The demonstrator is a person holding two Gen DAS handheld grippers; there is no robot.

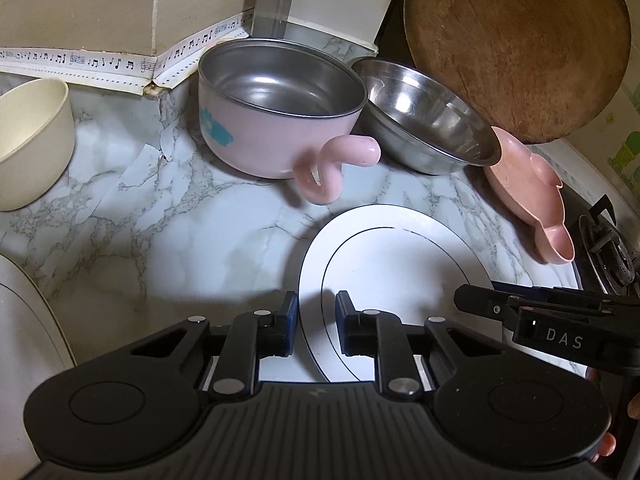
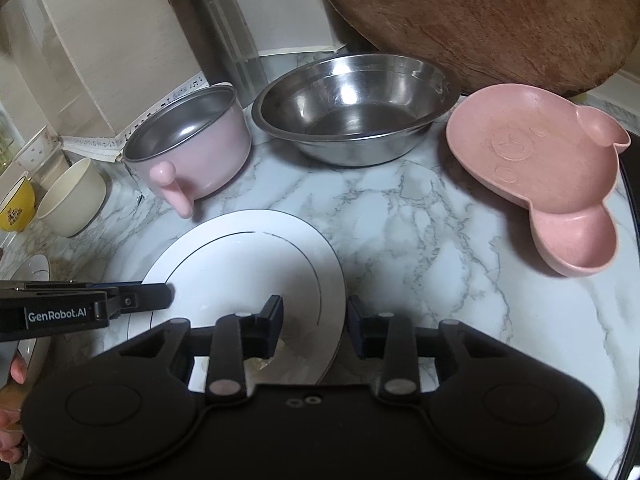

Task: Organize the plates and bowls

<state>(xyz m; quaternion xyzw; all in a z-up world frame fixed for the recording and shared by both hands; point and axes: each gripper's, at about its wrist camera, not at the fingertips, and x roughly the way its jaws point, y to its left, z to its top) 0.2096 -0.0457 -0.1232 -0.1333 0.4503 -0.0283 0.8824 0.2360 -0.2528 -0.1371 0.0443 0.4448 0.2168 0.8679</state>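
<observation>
A white plate (image 1: 396,264) with a thin black ring lies on the marble counter; it also shows in the right wrist view (image 2: 248,264). My left gripper (image 1: 317,312) is open, its jaws astride the plate's left rim. My right gripper (image 2: 315,316) is open, its jaws astride the plate's right rim. Behind stand a pink steel-lined bowl (image 1: 276,120) with a curled handle, a steel bowl (image 1: 428,116) and a pink bear-shaped divided plate (image 2: 540,164). The pink bowl (image 2: 192,136) and steel bowl (image 2: 356,104) also show in the right wrist view.
A cream bowl (image 1: 28,140) stands at the left, with a yellow bowl (image 2: 14,208) beyond it. A round wooden board (image 1: 516,40) leans at the back right. A gas burner (image 1: 608,248) lies at the right. Another white plate (image 1: 24,320) sits at the near left.
</observation>
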